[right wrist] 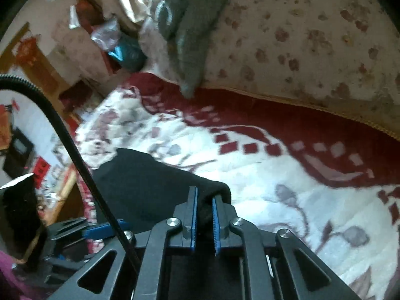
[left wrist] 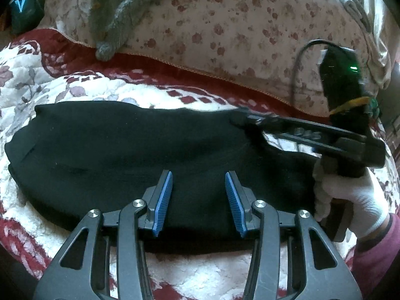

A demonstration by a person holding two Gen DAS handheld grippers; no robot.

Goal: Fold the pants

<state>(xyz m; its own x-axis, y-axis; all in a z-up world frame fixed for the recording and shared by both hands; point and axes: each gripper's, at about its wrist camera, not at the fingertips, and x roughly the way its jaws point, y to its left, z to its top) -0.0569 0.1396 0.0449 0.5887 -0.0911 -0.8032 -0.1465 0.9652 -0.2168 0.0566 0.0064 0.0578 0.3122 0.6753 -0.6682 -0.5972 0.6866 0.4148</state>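
Pants: one pair, black, lying folded in a long band across the bed, on the white-and-red blanket, nearer the bed's front edge than the pillow.
Pants, right end: one corner lifted off the blanket and pinched.
Right gripper: clamped on that corner of the pants; blue pads nearly together with black cloth between them; no earlier view for comparison.
Right gripper, seen from the left wrist: reaching in from the bed's right side, tip at the pants' far right corner, held by a hand in a white glove.
Left gripper: jaws apart, nothing between them, hovering over the near edge of the pants at mid-length; whether touching the cloth, cannot tell.
Left gripper pads: two, blue, ribbed.
Sleeve: one, dark pink, at the gloved wrist.
Blanket: one, fluffy, white with red border, red diamonds and grey flowers.
Pillow: one, cream with reddish flower print, along the bed's far edge.
Grey knit garment: one, draped over the pillow, end hanging to the blanket.
Teal bag: one, at the bed's far left corner.
Writing: a pale "V" mark on the teal bag; nothing else legible.
Cable: one, black, crossing the right wrist view.
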